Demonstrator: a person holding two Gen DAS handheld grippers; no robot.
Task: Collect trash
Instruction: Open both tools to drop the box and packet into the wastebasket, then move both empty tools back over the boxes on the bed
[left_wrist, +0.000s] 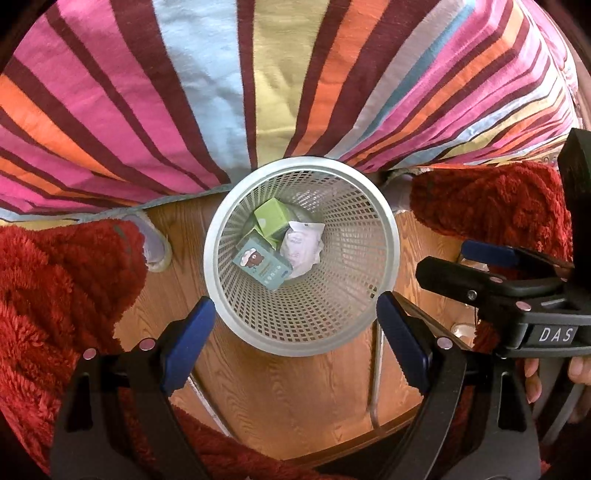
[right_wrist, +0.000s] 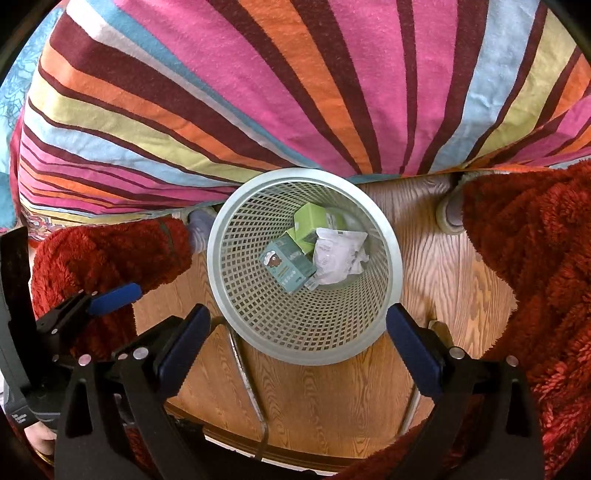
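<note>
- Over a wood-grain floor (left_wrist: 295, 398), beside a bed draped in a striped pink, orange and blue cover (left_wrist: 184, 92): I hold both claws above a round, pale grey plastic mesh wastebasket (left_wrist: 384, 236).
- My left gripper (left_wrist: 295, 332) is spread wide and carries nothing; its blue-padded fingers (left_wrist: 188, 343) frame the basket's near rim.
- My right gripper (right_wrist: 297, 345) is likewise parted and empty, poised over the same bin (right_wrist: 391, 243).
- The trash lies at the bottom of the basket: a teal carton printed with a cartoon bear (left_wrist: 264, 264), a light green cardboard box (left_wrist: 273, 218) and a crumpled white wrapper (left_wrist: 303, 247).
- I judge this the drop-off step, finished or nearly so, since neither claw grips anything.
- Fuzzy red fabric (left_wrist: 55, 295) flanks the bin on both sides, apparently my own trouser legs.
- A roll of clear tape (right_wrist: 448, 214) rests on the floor near the bed's edge; whether it counts as rubbish I cannot say.
- The next move, in my view, calls for lifting clear of the rim and sweeping the floor for leftover litter; none shows plainly here.
</note>
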